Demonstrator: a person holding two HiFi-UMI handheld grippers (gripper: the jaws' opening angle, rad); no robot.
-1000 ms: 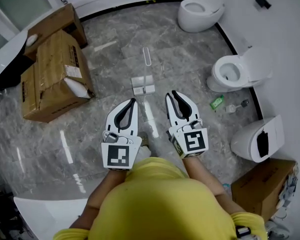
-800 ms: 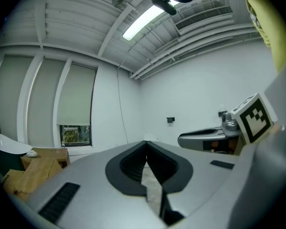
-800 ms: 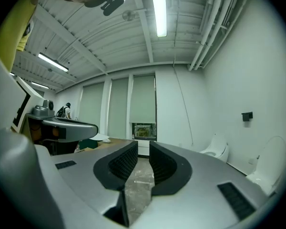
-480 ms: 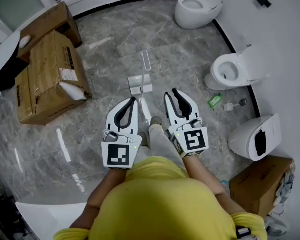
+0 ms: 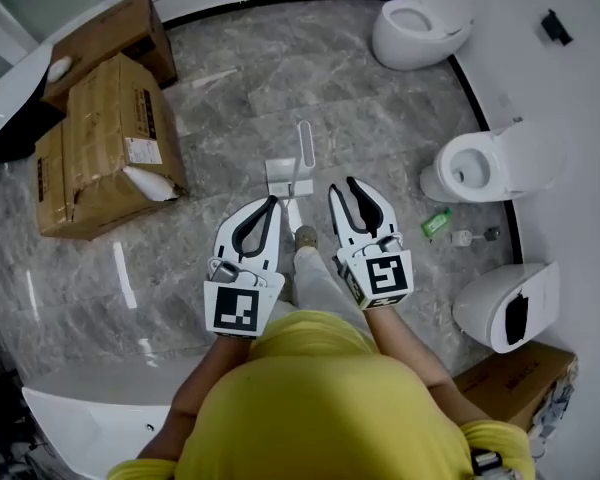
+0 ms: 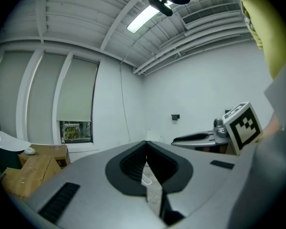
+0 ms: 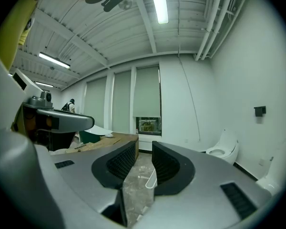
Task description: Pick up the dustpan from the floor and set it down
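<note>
Dustpan, pale grey plastic w/ long loop handle [image 5: 289,174], is lying on the grey marble floor [image 5: 180,258] just ahead of both grippers, roughly btwn them, pan end toward the person, handle pointing away. Left gripper [image 5: 271,201] is showing jaws together, empty, and sitting nearer the pan. Right gripper [image 5: 345,186] is standing narrowly apart, jaws having just been opening, nothing btwn them

Grey marble floor [image 5: 380,118], white toilets [image 5: 485,163], cardboard boxes [image 5: 100,148].
</note>
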